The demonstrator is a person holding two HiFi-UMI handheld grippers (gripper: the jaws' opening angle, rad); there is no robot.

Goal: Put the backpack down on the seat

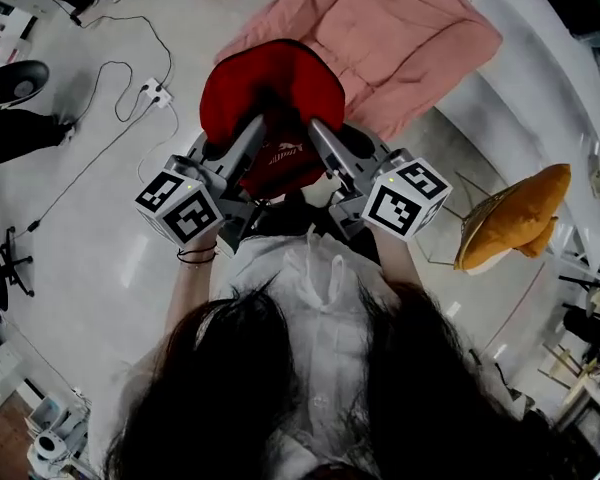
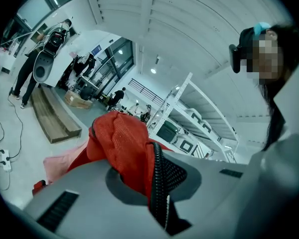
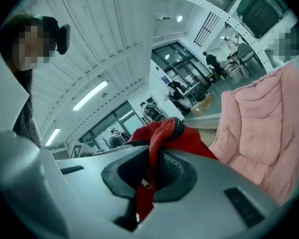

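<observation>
A red backpack [image 1: 270, 98] hangs in the air in front of me, held up by both grippers over the near edge of a pink padded seat [image 1: 380, 38]. My left gripper [image 1: 252, 126] is shut on the backpack's red fabric [image 2: 122, 148] beside its black zip. My right gripper [image 1: 318, 128] is shut on another fold of the red backpack [image 3: 157, 143] with a zip pull showing between the pads. In the right gripper view the pink seat [image 3: 264, 128] lies just to the right. The bag's lower part is hidden behind the grippers.
An orange cushioned chair [image 1: 515, 218] stands at the right. A white power strip [image 1: 155, 93] with cables lies on the floor at the left, near a person's dark shoe [image 1: 15, 83]. White shelving [image 2: 189, 123] and people stand farther off.
</observation>
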